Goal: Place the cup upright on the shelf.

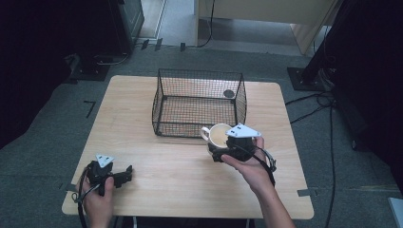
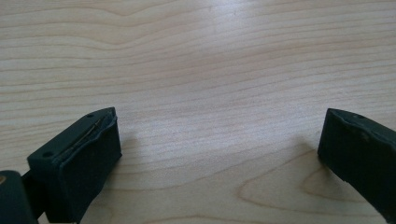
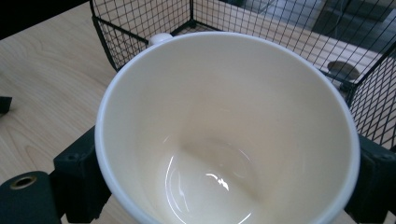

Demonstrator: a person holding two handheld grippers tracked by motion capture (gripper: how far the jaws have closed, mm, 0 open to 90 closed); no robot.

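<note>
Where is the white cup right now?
In the high view the cup is at the table's right of centre, held between the jaws of the right gripper, just in front of the wire basket.

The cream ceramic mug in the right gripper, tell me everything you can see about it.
The cream ceramic mug is glossy, pale inside, with a rounded white rim and a small loop handle pointing toward the table's left. It is empty; light glints off its bottom. The right gripper holds it, one black jaw on each side of its wall, just in front of the black wire mesh basket, over the light wooden table. Whether its base touches the table cannot be told.
</note>
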